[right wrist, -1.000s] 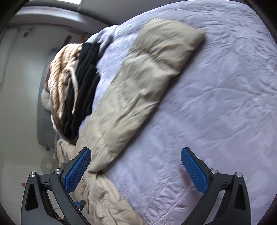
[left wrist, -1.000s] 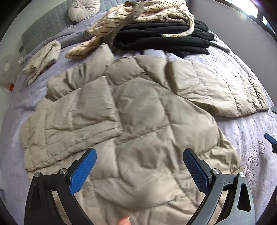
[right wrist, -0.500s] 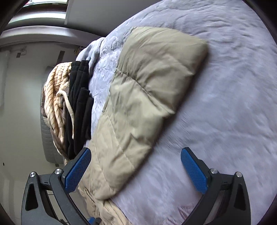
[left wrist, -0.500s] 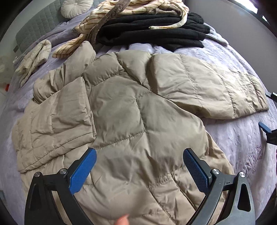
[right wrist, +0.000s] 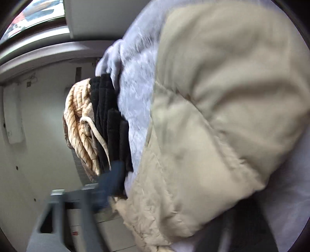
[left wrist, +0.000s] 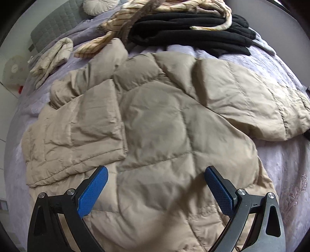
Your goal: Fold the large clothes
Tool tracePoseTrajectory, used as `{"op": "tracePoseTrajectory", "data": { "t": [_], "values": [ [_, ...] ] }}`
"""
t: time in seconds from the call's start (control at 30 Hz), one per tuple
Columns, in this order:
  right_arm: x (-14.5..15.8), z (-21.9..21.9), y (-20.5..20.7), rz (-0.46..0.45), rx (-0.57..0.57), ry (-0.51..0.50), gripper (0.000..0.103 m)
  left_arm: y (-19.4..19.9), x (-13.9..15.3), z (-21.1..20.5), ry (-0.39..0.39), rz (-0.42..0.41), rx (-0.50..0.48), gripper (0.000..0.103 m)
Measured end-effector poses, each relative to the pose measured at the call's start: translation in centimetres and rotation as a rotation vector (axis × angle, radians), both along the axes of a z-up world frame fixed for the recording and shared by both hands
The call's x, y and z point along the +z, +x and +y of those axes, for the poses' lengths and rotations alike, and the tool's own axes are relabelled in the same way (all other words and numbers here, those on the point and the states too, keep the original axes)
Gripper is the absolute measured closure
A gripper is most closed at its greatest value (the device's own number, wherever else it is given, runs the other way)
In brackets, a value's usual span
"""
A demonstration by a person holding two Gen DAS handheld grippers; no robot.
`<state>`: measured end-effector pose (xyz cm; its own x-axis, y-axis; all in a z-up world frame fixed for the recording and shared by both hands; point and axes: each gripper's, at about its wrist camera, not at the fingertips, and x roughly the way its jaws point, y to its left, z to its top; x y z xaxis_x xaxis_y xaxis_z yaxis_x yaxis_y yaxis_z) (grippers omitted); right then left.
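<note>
Bed cover (left wrist: 286, 186): lilac, soft, with a pressed pattern; it carries all the clothes.
Puffer jacket (left wrist: 166, 135): beige, quilted in big puffy squares, spread flat on the cover; one sleeve (left wrist: 77, 135) is folded over the body, the other sleeve (right wrist: 222, 108) lies out to the side.
Black garment (left wrist: 193, 36): thick, folded, behind the jacket.
Striped garment (left wrist: 155, 7): cream, lies on the black one.
Left gripper (left wrist: 156, 187): blue ribbed pads wide apart, above the jacket, holding nothing.
Right gripper (right wrist: 108, 184): blurred beside the sleeve; I cannot tell the gap.
</note>
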<state>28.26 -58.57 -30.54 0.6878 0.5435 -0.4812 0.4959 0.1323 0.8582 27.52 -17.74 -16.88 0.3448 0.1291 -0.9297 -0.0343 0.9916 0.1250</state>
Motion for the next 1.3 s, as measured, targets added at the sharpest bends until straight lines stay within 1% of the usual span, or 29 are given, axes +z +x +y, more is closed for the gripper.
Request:
{"op": "tracePoseTrajectory", "data": {
  "t": [0.03,0.1,0.17,0.23,0.33,0.4,0.53,0.6,0.63,0.77,0.83,0.9,0.93,1.0,1.07,1.13,1.2,1.3],
  "values": [
    [-0.1,0.3,0.2,0.0,0.009,0.01,0.083,0.1,0.0,0.2,0.003,0.0,0.0,0.002],
    [0.2,0.9,0.4,-0.015,0.021,0.002,0.092,0.1,0.0,0.7,0.013,-0.004,-0.003,0.002],
    [1.1,1.4,0.5,-0.052,0.022,-0.002,0.094,0.1,0.2,1.3,0.017,-0.012,-0.007,0.002],
    [2.8,2.5,0.9,-0.106,0.045,-0.018,0.095,0.1,0.3,2.0,0.011,-0.015,-0.009,0.002],
    [5.2,4.4,1.7,-0.172,0.097,-0.051,0.095,0.0,0.4,3.1,0.007,-0.02,-0.009,0.002],
    [7.2,6.6,2.3,-0.22,0.148,-0.076,0.095,-0.1,0.6,3.9,0.005,-0.025,-0.007,0.002],
    [10.6,12.0,3.8,-0.287,0.282,-0.159,0.095,-0.6,1.0,6.3,0.0,-0.041,0.009,0.002],
    [12.2,16.0,4.8,-0.319,0.373,-0.22,0.095,-1.0,1.3,7.9,-0.007,-0.049,0.028,0.002],
    [12.6,17.2,4.9,-0.328,0.4,-0.237,0.095,-1.3,1.4,8.6,-0.009,-0.051,0.037,0.002],
    [14.3,25.9,6.0,-0.377,0.598,-0.382,0.095,-2.1,1.5,12.0,-0.009,-0.056,0.089,0.002],
    [14.4,29.5,6.0,-0.389,0.68,-0.436,0.094,-2.7,1.6,13.7,-0.004,-0.062,0.116,0.002],
    [14.0,34.4,5.8,-0.395,0.793,-0.51,0.094,-3.3,1.6,15.6,-0.001,-0.07,0.146,0.002],
    [13.7,35.7,5.6,-0.392,0.827,-0.537,0.095,-3.6,1.6,16.6,0.0,-0.072,0.168,0.002],
    [12.3,40.1,4.8,-0.383,0.936,-0.632,0.095,-4.2,1.5,18.1,-0.002,-0.077,0.201,0.002],
    [10.7,43.1,3.8,-0.363,1.017,-0.719,0.095,-4.8,1.2,19.6,-0.009,-0.074,0.235,0.002],
    [9.0,45.1,3.0,-0.346,1.076,-0.78,0.095,-5.2,0.8,20.7,-0.012,-0.067,0.257,0.002],
    [7.4,46.0,2.9,-0.31,1.106,-0.806,0.095,-5.4,0.3,21.4,-0.014,-0.06,0.268,0.002],
    [6.0,45.9,2.7,-0.251,1.104,-0.818,0.094,-5.6,-0.2,22.0,-0.028,-0.056,0.275,0.002]
  ]
}}
